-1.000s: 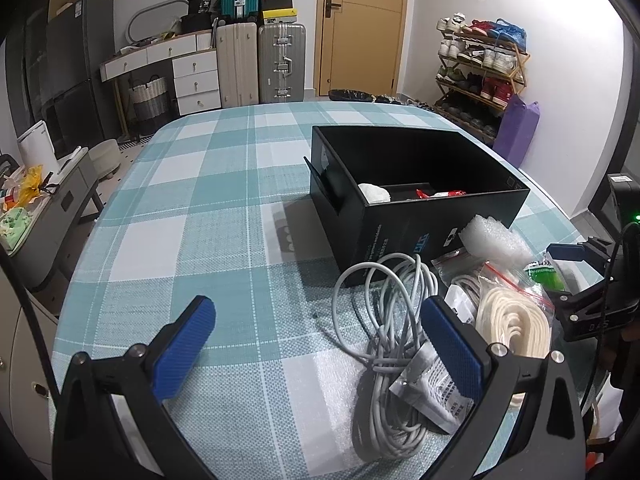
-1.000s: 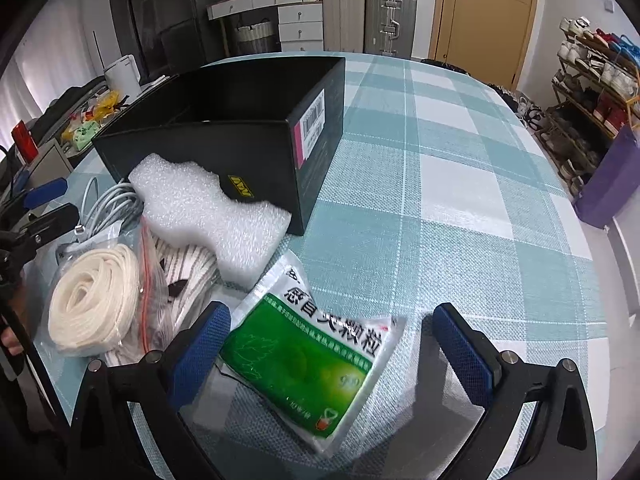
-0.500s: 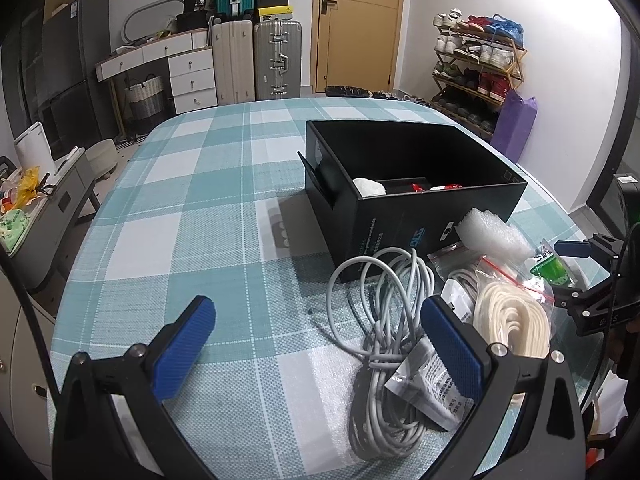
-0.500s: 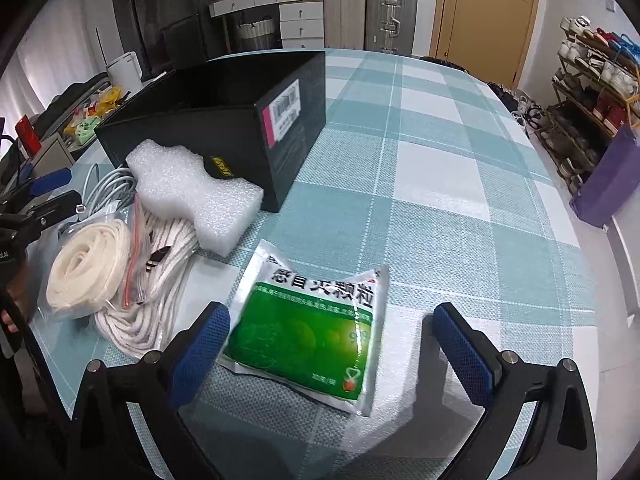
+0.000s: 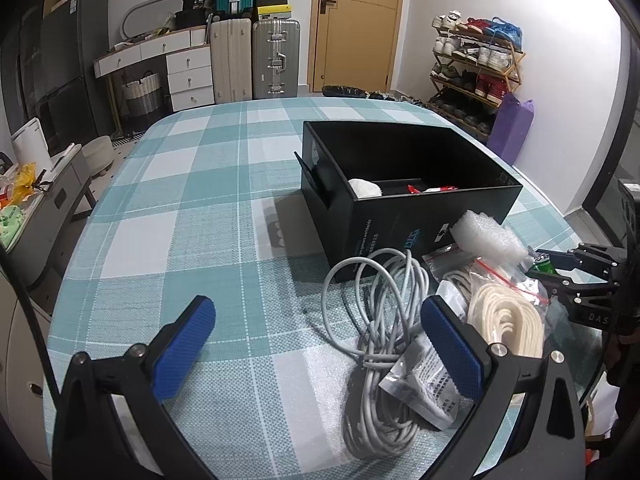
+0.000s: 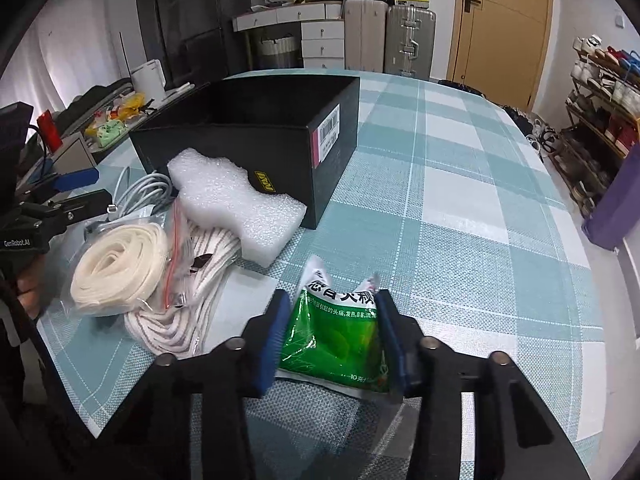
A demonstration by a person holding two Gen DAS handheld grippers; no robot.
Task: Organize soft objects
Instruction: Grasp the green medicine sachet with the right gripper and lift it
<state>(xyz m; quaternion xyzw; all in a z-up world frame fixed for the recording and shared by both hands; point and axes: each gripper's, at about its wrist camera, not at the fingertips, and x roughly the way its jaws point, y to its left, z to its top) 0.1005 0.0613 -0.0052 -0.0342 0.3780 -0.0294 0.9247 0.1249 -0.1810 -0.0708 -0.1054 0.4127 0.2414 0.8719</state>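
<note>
My right gripper (image 6: 332, 316) is shut on a green medicine packet (image 6: 334, 336), which bulges between the blue pads just above the checked tablecloth. Left of it lie a white foam piece (image 6: 236, 204), a bagged white coil (image 6: 120, 268) and a striped rope bundle (image 6: 188, 300), all in front of the open black box (image 6: 256, 136). My left gripper (image 5: 316, 344) is open and empty above the cloth; a grey cable (image 5: 380, 320) and a silver sachet (image 5: 424, 384) lie by its right finger. The box (image 5: 404, 200) holds white and red items.
The table's rounded edge runs close on the right in the right wrist view. Suitcases (image 5: 256, 60), drawers and a door stand beyond the far edge, a shoe rack (image 5: 476, 64) at the far right. A grey cabinet (image 5: 44, 200) stands left of the table.
My right gripper has closed from wide open onto the green packet, which now crumples between the pads. The left gripper stayed open and moved little.
</note>
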